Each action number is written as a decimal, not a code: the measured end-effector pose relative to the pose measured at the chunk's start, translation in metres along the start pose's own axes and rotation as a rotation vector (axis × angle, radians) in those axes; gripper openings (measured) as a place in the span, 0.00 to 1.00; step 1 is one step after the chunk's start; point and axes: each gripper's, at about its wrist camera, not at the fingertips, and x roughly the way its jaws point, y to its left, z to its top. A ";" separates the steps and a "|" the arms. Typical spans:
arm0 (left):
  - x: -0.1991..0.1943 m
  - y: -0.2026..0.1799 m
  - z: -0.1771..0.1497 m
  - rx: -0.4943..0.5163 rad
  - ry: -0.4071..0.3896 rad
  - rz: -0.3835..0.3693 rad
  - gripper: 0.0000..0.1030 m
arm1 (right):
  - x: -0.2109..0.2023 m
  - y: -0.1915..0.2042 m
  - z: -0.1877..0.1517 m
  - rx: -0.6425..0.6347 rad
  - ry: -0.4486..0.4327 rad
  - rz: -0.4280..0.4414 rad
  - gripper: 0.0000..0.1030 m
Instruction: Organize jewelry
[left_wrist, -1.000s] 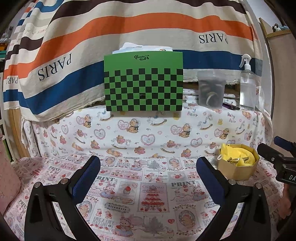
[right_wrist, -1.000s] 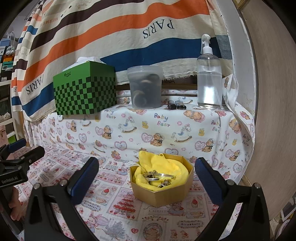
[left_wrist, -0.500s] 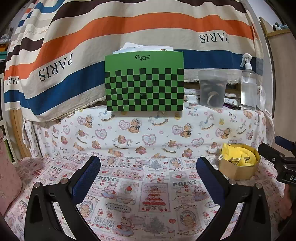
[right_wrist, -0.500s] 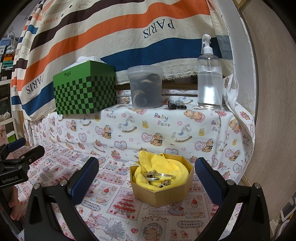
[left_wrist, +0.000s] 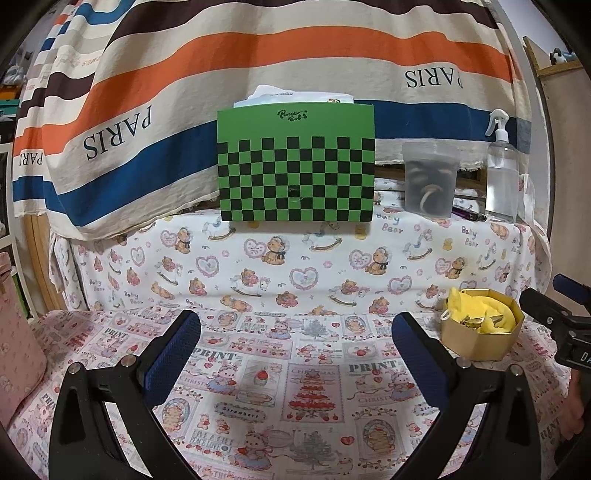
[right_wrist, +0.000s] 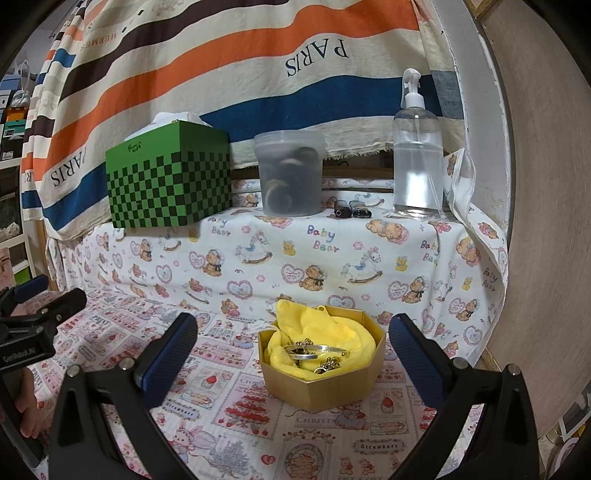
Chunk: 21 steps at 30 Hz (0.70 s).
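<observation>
Sitting lower center of the right wrist frame, the gold octagonal box (right_wrist: 320, 373) holds jewelry (right_wrist: 317, 352) on yellow cloth (right_wrist: 314, 332); right gripper (right_wrist: 291, 343) and left gripper (left_wrist: 295, 341) both gape empty.

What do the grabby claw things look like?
Both look alike. The left gripper and the right gripper each have two black plastic arms with silver bolts, tipped with bumpy dark blue pads. White lettering marks the black body. No cables or sleeves show.
</observation>
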 end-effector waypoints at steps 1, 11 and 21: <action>0.000 0.000 0.000 0.001 0.001 -0.001 1.00 | 0.000 0.000 0.000 0.000 0.000 0.000 1.00; 0.001 0.001 0.000 -0.004 0.001 0.018 1.00 | 0.000 0.000 0.000 -0.005 0.000 0.003 1.00; 0.000 0.002 0.000 -0.003 -0.002 0.019 1.00 | 0.000 0.000 -0.001 -0.012 -0.001 0.004 1.00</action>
